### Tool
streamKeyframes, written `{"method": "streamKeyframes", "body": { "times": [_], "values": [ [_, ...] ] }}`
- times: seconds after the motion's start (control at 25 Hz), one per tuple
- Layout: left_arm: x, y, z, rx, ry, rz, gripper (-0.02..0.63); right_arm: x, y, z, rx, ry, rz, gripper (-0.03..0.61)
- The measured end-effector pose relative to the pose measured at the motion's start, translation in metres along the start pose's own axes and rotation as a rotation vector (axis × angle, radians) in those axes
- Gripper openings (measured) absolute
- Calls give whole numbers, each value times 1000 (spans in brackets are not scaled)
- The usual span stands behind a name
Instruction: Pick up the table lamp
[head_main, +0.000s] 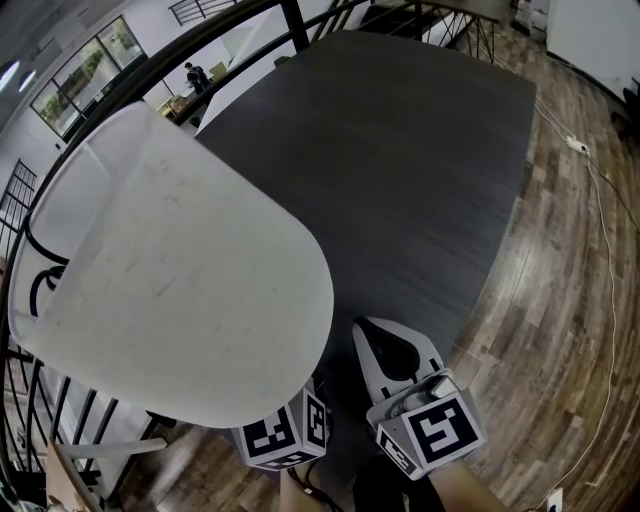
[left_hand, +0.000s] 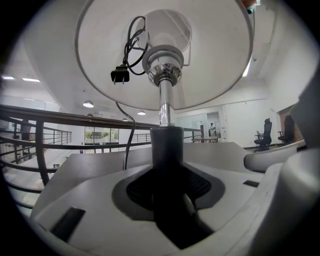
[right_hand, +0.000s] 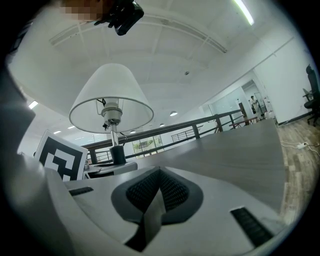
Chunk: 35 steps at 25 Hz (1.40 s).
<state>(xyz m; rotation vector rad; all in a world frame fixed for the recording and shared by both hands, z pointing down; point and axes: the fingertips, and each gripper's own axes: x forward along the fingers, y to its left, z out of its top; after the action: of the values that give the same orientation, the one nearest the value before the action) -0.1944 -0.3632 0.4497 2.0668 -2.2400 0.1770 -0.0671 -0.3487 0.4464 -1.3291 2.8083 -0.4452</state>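
Note:
The table lamp's wide white shade fills the left of the head view and hides my left gripper's fingers; only its marker cube shows. In the left gripper view a chrome pole runs down into a black stem, and my left gripper is shut on that stem. The lamp's cord and plug are tucked up inside the shade. In the right gripper view the lamp stands upright to the left. My right gripper is shut and empty, low over the table beside the left one.
The dark grey table stretches away ahead. A black metal railing runs along its left and far sides. Wooden floor with a thin cable and a plug strip lies to the right.

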Motion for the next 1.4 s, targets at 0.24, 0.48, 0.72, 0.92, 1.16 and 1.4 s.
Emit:
{"method": "streamKeyframes", "body": {
  "times": [0.24, 0.48, 0.72, 0.92, 1.16, 1.4],
  "values": [
    [-1, 3, -1, -8, 5, 1, 196, 1, -2, -1, 2, -1, -3, -6],
    [-3, 1, 8, -5, -5, -10, 196, 3, -1, 3, 0, -4, 1, -6],
    [-1, -1, 10, 10, -11, -29, 196, 6, 2, 5, -1, -6, 6, -6],
    [-2, 0, 13, 13, -10, -28, 195, 6, 3, 5, -2, -1, 9, -6],
    [-5, 5, 24, 0, -24, -23, 195, 8, 5, 12, -7, -11, 11, -6],
    [-11, 10, 42, -7, -36, -13, 195, 10, 13, 27, -10, -26, 17, -6]
  ]
}}
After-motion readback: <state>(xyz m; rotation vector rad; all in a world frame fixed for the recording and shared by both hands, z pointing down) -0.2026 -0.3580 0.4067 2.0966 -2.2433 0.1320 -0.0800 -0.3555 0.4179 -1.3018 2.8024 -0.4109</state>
